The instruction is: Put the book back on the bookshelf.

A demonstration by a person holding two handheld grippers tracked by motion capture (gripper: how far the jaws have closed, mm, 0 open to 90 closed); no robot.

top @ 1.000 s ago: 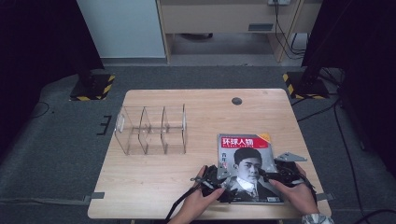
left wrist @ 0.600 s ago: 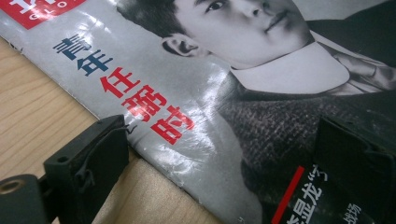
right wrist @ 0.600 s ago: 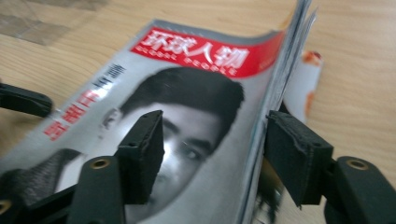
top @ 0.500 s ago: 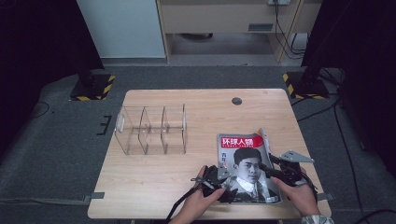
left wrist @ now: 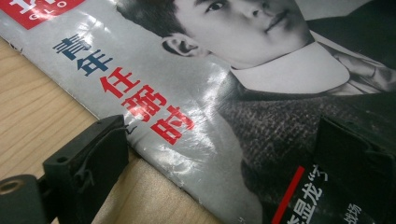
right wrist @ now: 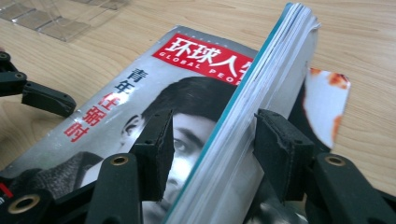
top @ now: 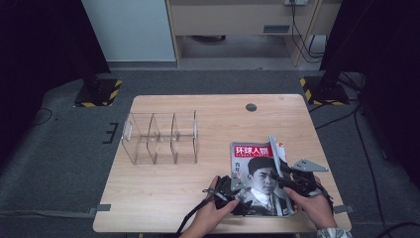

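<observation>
Since a second ago the magazine's (top: 260, 181) right edge has been lifted higher off the counter (top: 163, 188); an acrylic rack (top: 159, 138) is seen empty; the left gripper (left wrist: 219, 163) is held parted over the spine; the right gripper's (right wrist: 212, 149) jaws are spread astride raised pages, unclamped; lifting seems barely begun.

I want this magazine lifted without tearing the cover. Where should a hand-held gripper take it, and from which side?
Take the magazine by its raised right-hand edge, coming from the person's side. That whole stack of pages stands up off the table, so the right hand-held gripper can straddle it, one jaw on each face. Elsewhere it lies flat.
</observation>
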